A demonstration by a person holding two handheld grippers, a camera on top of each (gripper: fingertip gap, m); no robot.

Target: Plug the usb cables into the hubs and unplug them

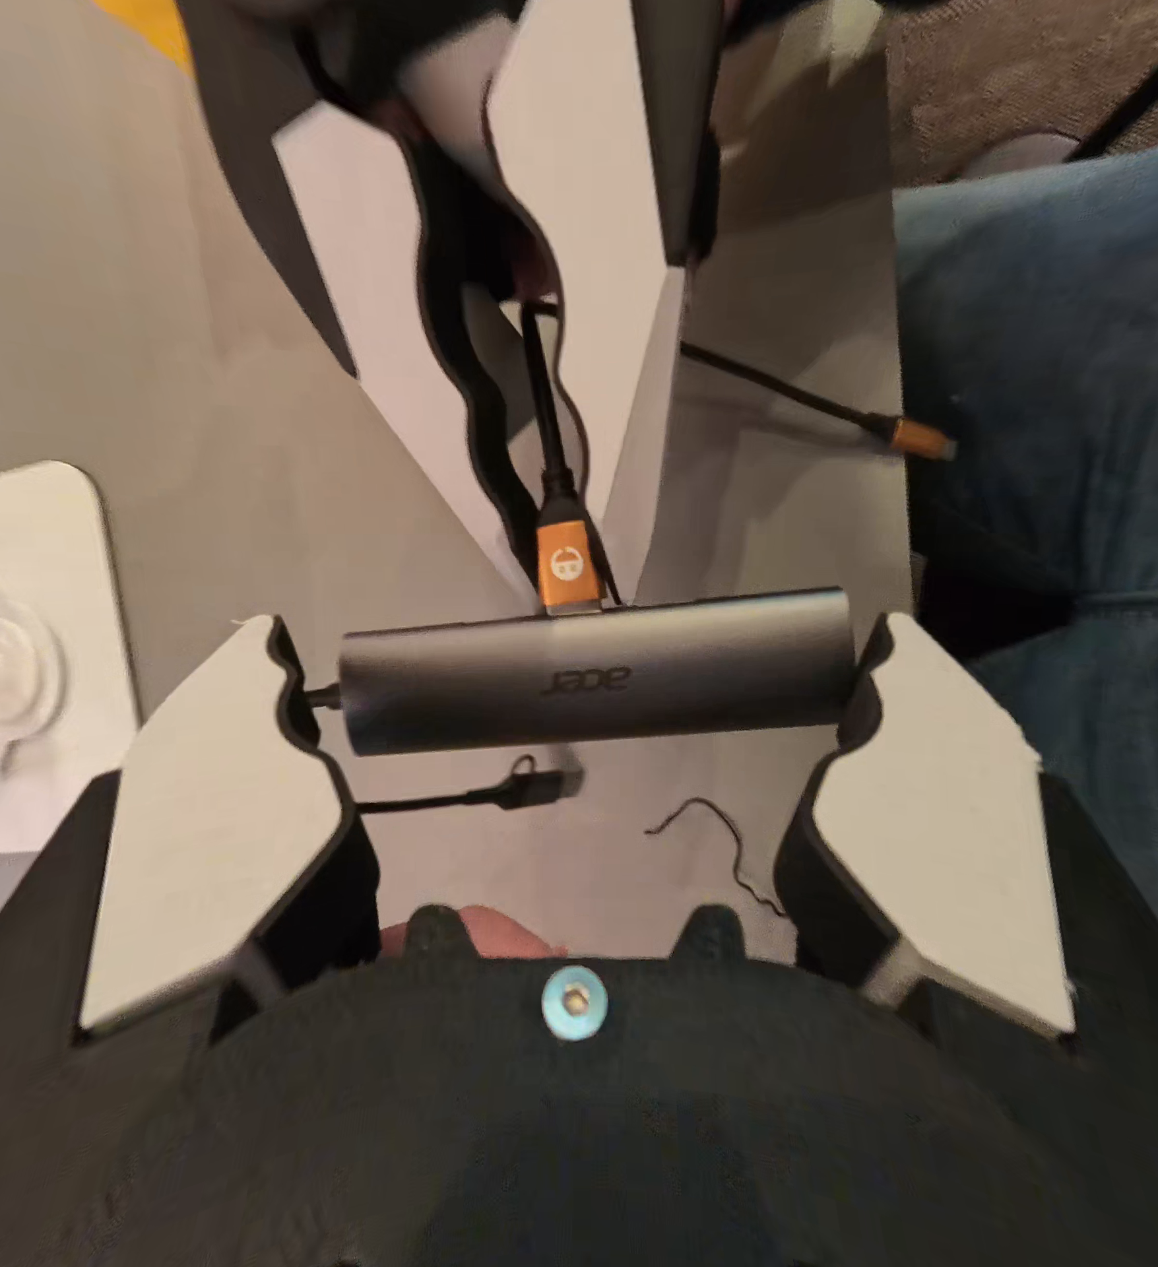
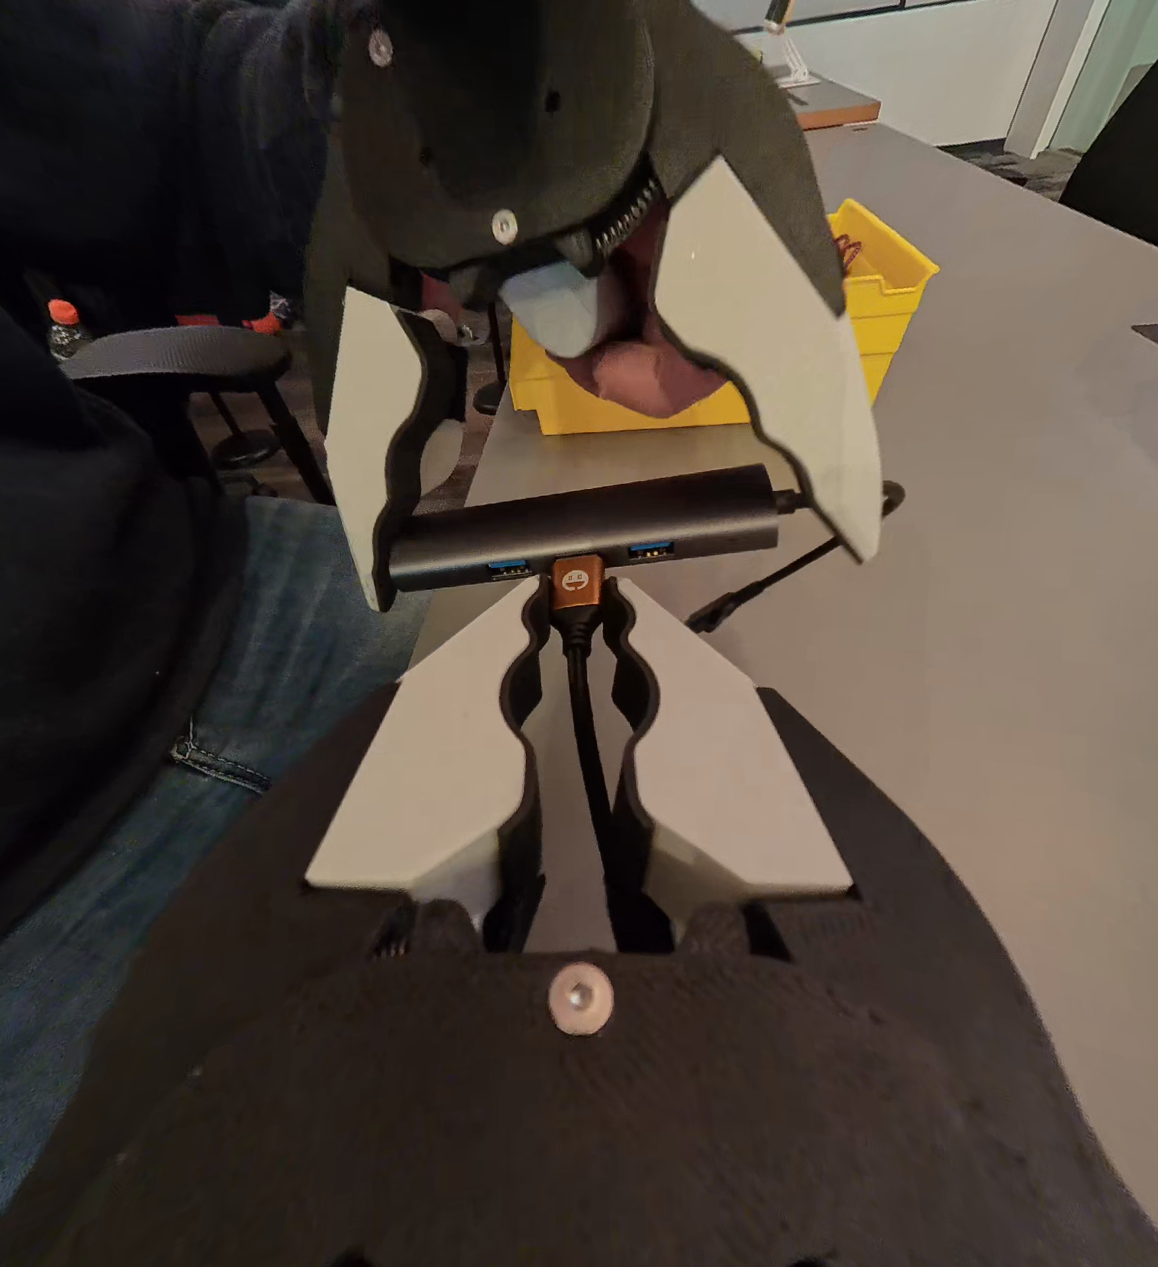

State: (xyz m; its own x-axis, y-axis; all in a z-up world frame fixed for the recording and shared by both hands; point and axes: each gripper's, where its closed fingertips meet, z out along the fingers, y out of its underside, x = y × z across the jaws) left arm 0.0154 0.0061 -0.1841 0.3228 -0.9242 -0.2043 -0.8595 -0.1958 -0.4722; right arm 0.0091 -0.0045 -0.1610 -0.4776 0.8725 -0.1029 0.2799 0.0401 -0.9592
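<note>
A: What is hidden or hard to read here?

B: The socket itself. The orange metal-shelled USB plug [image 2: 576, 583] on its black cable [image 2: 586, 727] meets the long side of the slim dark grey brushed-metal hub [image 1: 596, 675], but the plug's tip is out of sight, so it seems seated rather than plainly so. The left wrist view is blurred toward the top, where the right gripper [image 1: 572, 583] is cut off.

A: And the jaws?

B: The left gripper [image 1: 576, 675] is spread wide, its white wavy-edged fingers [image 1: 219, 788] pressing the hub's two short ends, so the hub spans the gap lengthwise. The right gripper is nearly closed, its tips pinching the plug's shell, the cable running back between the fingers.

A: Anything beyond the jaws?

B: Below the left gripper's span lie a small black connector [image 1: 535, 787] and a loose thin thread [image 1: 713, 843] on the smooth grey table [image 1: 185, 343]. A second orange plug [image 1: 915, 439] lies outside the right finger. Behind the hub stands a yellow plastic bin [image 2: 891, 288], partly covered.
</note>
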